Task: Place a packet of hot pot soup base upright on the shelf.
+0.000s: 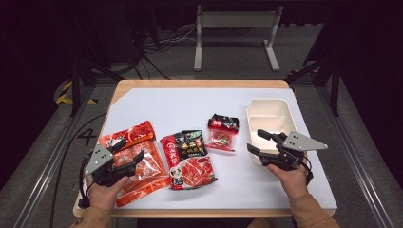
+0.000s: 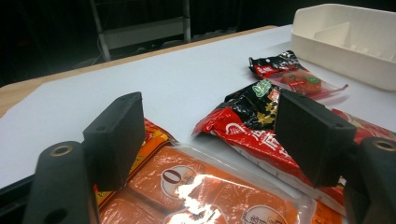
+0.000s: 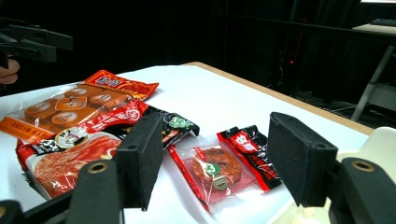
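Observation:
Three food packets lie on the white table sheet. A large orange packet (image 1: 138,161) (image 2: 205,191) (image 3: 70,105) lies at the left, under my left gripper (image 1: 129,151) (image 2: 210,135), which hovers open just above it. A red and black packet (image 1: 187,159) (image 2: 247,121) (image 3: 79,149) lies in the middle. A small clear and red packet (image 1: 222,132) (image 2: 292,74) (image 3: 219,168) lies to its right. My right gripper (image 1: 256,141) (image 3: 215,158) stands open beside the cream tray (image 1: 271,116), pointing toward the small packet, with nothing between its pads.
The cream tray (image 2: 345,42) has a divider inside and stands at the right of the sheet (image 1: 190,104). The wooden table edge (image 1: 199,84) runs along the back. A metal frame (image 1: 235,35) and cables stand on the floor beyond.

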Tool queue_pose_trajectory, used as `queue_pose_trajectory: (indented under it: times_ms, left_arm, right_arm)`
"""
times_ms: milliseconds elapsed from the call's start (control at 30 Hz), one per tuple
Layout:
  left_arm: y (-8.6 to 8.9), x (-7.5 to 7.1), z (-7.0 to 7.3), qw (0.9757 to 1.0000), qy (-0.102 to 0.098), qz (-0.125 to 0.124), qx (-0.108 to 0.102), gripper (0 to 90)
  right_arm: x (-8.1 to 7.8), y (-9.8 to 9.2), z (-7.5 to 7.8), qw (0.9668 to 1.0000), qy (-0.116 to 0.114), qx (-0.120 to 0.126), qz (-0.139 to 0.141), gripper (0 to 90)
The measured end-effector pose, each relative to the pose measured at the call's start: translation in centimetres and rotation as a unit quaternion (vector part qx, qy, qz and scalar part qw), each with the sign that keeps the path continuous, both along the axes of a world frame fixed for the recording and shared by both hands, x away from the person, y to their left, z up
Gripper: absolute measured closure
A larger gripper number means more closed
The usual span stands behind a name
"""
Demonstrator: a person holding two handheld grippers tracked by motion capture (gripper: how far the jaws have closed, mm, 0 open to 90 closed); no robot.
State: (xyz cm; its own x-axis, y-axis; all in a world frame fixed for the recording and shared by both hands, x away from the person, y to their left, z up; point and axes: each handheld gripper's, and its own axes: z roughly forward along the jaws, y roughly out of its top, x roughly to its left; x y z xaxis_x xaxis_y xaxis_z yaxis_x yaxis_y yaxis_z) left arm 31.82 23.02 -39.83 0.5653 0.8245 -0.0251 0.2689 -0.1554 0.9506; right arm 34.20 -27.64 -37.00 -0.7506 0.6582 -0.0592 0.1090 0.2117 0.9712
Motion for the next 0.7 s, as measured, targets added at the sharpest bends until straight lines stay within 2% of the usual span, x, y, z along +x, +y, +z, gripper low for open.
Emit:
queue_pose_trajectory:
  times_ms: [33, 167, 267, 367, 533, 600, 700]
  left_arm:
    - [-0.2, 0.2, 0.2, 1.0000, 0.010, 0.000, 0.000, 24.0]
    - [-0.8, 1.0, 1.1, 0.9997, 0.016, -0.016, 0.002, 23.3]
    - [-1.2, 2.0, 1.8, 0.9994, 0.023, -0.025, -0.010, 23.1]
    - [-1.6, 2.7, 2.0, 0.9990, 0.033, -0.027, -0.011, 22.6]
    - [-2.2, 5.2, 1.6, 0.9983, 0.051, -0.025, 0.014, 22.6]
    - [-2.4, 6.1, 1.5, 0.9976, 0.064, -0.025, 0.014, 22.0]
    - [-2.7, 7.0, 1.6, 0.9973, 0.066, -0.030, 0.010, 21.6]
  right_arm:
    - [0.0, -0.1, 0.0, 1.0000, 0.000, 0.001, -0.001, 36.8]
    - [0.0, -0.5, 0.1, 1.0000, 0.003, 0.002, -0.004, 37.5]
    - [0.0, -0.7, 0.2, 1.0000, 0.004, 0.000, -0.007, 37.7]
    - [-0.1, -0.7, 0.2, 0.9999, 0.005, -0.004, -0.009, 37.6]
    - [-0.5, -0.5, 0.4, 0.9997, -0.001, -0.019, -0.012, 37.6]
    - [-0.5, -0.5, 0.3, 0.9997, 0.001, -0.020, -0.011, 37.6]
    - [-0.4, -0.6, 0.1, 0.9997, 0.005, -0.022, -0.011, 37.6]
